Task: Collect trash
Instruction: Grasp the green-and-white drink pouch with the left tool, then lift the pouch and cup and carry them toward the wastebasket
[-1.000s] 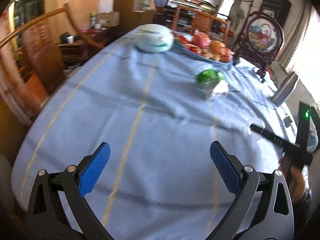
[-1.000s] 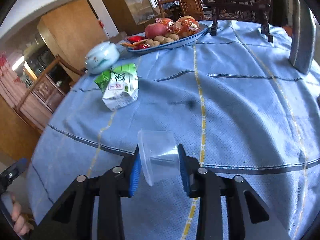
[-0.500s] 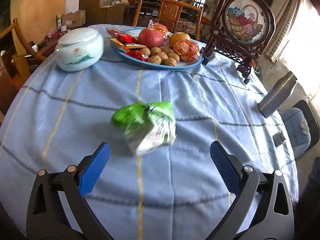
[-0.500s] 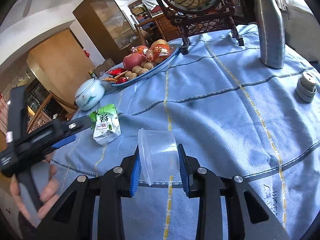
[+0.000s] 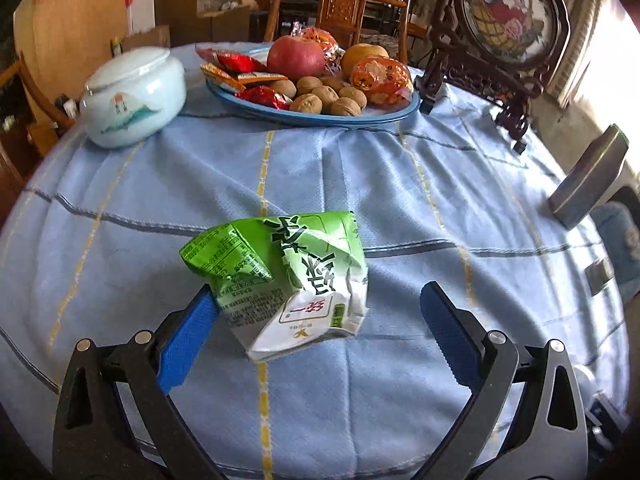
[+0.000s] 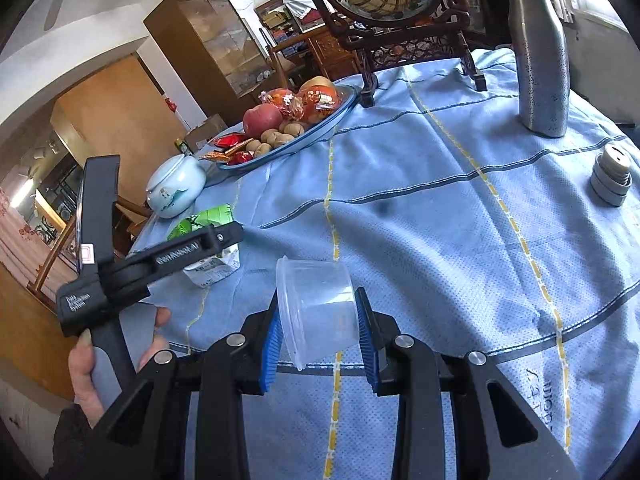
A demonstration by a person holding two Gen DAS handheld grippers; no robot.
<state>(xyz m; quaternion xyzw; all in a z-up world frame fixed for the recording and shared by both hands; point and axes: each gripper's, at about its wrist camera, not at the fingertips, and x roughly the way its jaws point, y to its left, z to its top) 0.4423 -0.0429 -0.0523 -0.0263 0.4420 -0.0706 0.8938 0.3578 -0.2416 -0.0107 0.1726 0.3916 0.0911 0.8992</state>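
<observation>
Blue cloth with yellow and grey stripes covers the round surface (image 5: 400, 208), which carries, from large to small, a carved screen (image 5: 504, 32), a blue fruit plate (image 5: 320, 118), a pale lidded jar (image 5: 134, 96), a grey flask (image 6: 542, 60) and a stack of small caps (image 6: 611, 178).

Trash comes in two pieces. A crushed green-and-white drink carton (image 5: 292, 280) lies on its side near the front edge of the surface, between the spread jaws of the left gripper (image 5: 320, 330); the left blue pad sits at or under the carton's green folded corner, while the right pad stands well clear. Its long axis runs roughly from the white base nearest the camera up and away to the green top, slanted left in the left wrist view. A clear plastic cup (image 6: 316, 312) is pinched across its wall by the right gripper (image 6: 318, 334), held above the cloth with its rim toward the left and its long axis crosswise (tilted a little).

Risks, as I judge them: the dented carton could skid or twist out as the jaws close, since one pad would meet it first. Any dregs might leak onto the cloth. Thin cup walls could buckle under squeeze and pop free.
</observation>
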